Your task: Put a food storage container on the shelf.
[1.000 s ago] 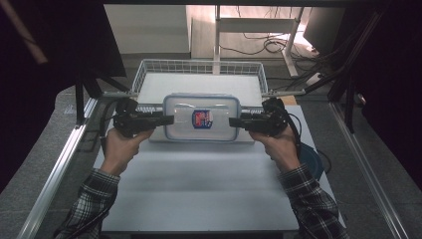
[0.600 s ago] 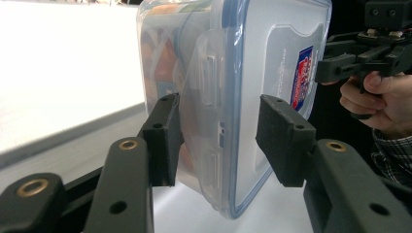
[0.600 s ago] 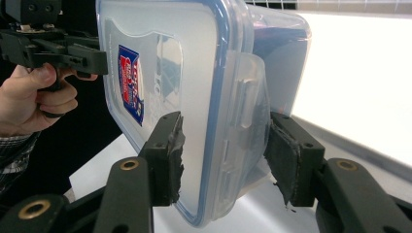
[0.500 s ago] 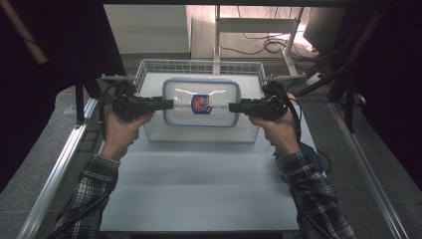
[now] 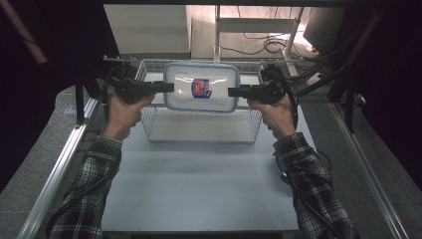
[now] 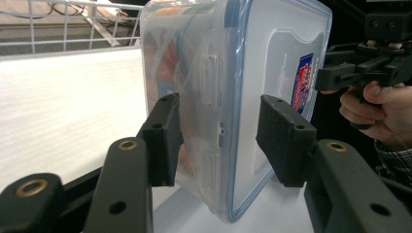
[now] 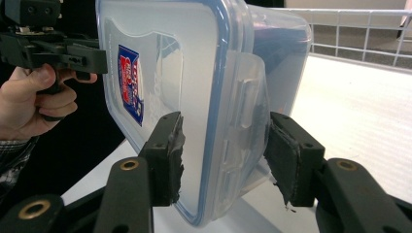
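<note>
Plastic food container (image 5: 201,93) with a blue-sealed lid and red-blue label is held in the air over the white wire basket (image 5: 149,130), at 12 o'clock on the table (image 5: 199,184). Left hand-held gripper (image 5: 168,87) clamps the container's short end at 9 o'clock; in the left gripper view its jaws (image 6: 218,141) pinch the lid on one side and the tub wall on the other, over the latch flap. Right hand-held gripper (image 5: 234,92) does the same at 3 o'clock; in the right gripper view (image 7: 223,155) both pads press the container. Gripping opposite ends looks meant to keep the box level, lid up, and balanced, since it is too wide for one jaw span. Basket sits directly underneath, so the likely job is setting the container down into it. Contents look orange-red through the wall, unclear what. Risk: smooth plastic could slip in the pads if one hand lags.
</note>
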The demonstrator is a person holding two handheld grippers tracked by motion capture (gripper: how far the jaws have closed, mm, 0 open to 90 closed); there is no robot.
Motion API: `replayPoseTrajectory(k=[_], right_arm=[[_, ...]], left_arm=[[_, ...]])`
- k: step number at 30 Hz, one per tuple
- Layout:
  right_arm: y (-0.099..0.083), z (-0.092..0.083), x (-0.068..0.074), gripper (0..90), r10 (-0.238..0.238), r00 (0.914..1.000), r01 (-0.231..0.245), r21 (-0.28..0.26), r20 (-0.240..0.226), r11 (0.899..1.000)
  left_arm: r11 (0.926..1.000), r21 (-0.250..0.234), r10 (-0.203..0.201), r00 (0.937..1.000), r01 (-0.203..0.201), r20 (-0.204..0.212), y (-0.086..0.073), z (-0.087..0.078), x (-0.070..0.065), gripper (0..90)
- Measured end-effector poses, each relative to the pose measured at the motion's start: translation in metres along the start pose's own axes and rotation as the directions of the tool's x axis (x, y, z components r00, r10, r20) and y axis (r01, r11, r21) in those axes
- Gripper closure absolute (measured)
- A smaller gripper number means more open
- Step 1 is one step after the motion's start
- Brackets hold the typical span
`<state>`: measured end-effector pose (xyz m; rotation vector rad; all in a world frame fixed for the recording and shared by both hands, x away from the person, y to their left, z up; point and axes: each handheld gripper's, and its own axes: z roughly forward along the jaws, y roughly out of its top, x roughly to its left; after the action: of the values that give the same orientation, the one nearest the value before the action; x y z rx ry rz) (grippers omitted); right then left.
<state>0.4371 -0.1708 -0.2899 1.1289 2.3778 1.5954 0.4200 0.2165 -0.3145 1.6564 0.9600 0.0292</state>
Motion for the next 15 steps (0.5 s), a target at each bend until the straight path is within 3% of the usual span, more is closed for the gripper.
replayPoseTrajectory(k=[7,12,15], right_arm=[[0.010,0.006,-0.010,49.2,0.015,0.9999,-0.015,-0.013,0.005,1.000],[0.013,0.018,-0.018,49.0,0.027,0.9996,-0.027,0.006,0.002,1.000],[0.012,0.020,-0.020,48.9,0.032,0.9995,-0.032,0.004,-0.007,0.999]], left_arm=[[0.9998,-0.009,-0.018,0.9998,0.018,0.000,0.007,0.006,0.010,51.8],[0.9988,-0.004,-0.049,0.9987,0.049,-0.014,0.002,0.009,0.019,51.5],[0.9989,-0.013,-0.046,0.9987,0.046,-0.021,0.001,0.009,0.019,51.4]])
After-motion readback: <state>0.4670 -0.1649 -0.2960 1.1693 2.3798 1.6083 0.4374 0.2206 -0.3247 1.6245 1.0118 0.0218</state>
